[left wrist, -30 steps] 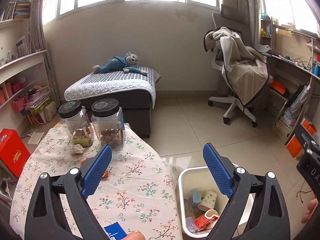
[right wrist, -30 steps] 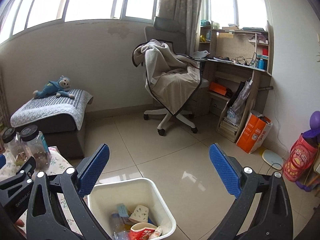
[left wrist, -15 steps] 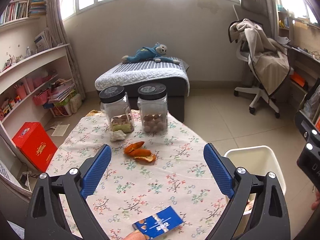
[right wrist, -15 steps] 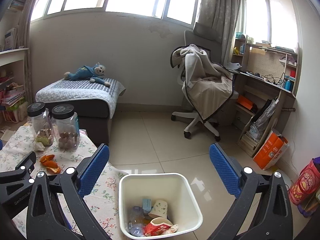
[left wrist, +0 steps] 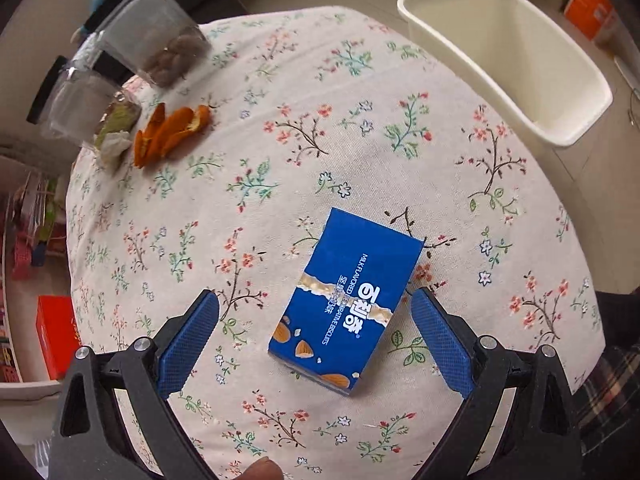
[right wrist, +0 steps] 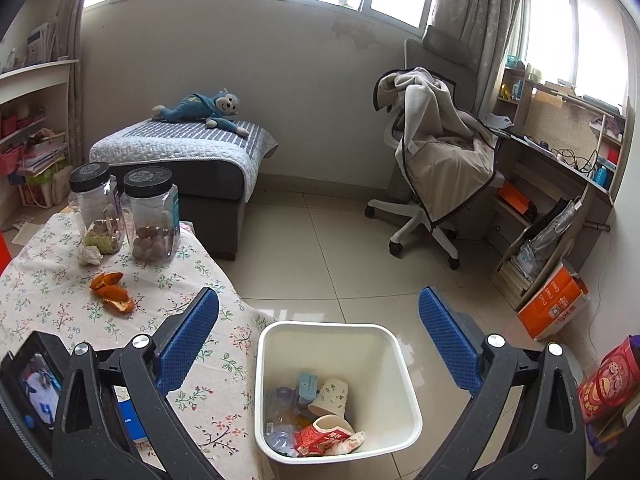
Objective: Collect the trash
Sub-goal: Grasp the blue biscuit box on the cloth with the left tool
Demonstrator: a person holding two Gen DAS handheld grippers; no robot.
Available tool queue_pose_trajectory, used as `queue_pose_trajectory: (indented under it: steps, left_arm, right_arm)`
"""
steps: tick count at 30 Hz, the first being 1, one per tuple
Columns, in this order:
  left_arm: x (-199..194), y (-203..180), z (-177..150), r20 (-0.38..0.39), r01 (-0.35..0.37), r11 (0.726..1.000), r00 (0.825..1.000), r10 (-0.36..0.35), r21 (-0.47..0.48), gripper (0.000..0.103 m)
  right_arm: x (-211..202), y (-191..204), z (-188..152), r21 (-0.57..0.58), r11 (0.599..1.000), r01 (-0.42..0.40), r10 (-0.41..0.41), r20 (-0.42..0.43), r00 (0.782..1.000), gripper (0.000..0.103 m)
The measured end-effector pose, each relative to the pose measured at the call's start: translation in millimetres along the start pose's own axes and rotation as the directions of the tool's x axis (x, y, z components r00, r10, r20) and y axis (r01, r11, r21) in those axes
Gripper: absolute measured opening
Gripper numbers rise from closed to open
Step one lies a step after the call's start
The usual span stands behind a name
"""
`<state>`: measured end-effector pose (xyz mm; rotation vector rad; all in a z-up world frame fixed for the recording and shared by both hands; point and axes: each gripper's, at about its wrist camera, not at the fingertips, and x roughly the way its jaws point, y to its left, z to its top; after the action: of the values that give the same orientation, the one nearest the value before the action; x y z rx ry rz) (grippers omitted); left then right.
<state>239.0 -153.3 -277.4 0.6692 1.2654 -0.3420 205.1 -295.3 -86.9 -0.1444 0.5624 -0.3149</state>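
A blue biscuit box [left wrist: 345, 300] lies flat on the floral tablecloth [left wrist: 360, 128]. My left gripper [left wrist: 316, 340] is open, tilted down over the box, its blue pads either side of the box's near end and apart from it. Orange peel [left wrist: 172, 132] and a crumpled tissue [left wrist: 114, 146] lie further off by two jars. The white trash bin [left wrist: 520, 68] stands beside the table; in the right wrist view the bin [right wrist: 340, 334] holds cups, a bottle and wrappers. My right gripper [right wrist: 318, 340] is open and empty above the bin. The peel [right wrist: 110, 292] and tissue [right wrist: 90, 255] show there too.
Two clear jars with black lids [right wrist: 150, 216] stand at the table's far edge. A low bed with a blue plush monkey [right wrist: 200, 108], an office chair draped in a blanket [right wrist: 432, 160], a desk [right wrist: 560, 160] and a shelf unit [right wrist: 28, 128] surround the tiled floor.
My left gripper has tipped down and moved in over the blue box, which now sits between its pads. My right gripper has swung slightly left, still above the bin.
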Motion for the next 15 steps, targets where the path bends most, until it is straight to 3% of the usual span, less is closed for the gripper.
queue_pose_trajectory:
  steps: [4, 7, 11, 15]
  left_arm:
    - [21, 2, 2, -0.055, 0.065, 0.998, 0.996, -0.064, 0.017, 0.092]
    - [18, 13, -7, -0.038, 0.21, 0.978, 0.977, -0.21, -0.018, 0.061]
    - [17, 32, -31, -0.02, 0.179, 0.981, 0.983, -0.181, -0.069, 0.059]
    - [5, 85, -55, 0.043, 0.179, 0.952, 0.984, -0.174, -0.247, 0.057]
  right_arm:
    - [20, -6, 0, 0.046, 0.998, -0.031, 0.034, -0.083, 0.996, 0.096]
    - [35, 1, 0, 0.079, 0.994, -0.079, 0.089, -0.142, 0.986, 0.096]
    - [54, 28, -1, 0.111, 0.983, -0.147, 0.167, -0.204, 0.965, 0.096]
    - [70, 69, -1, 0.139, 0.959, -0.248, 0.277, -0.267, 0.923, 0.096]
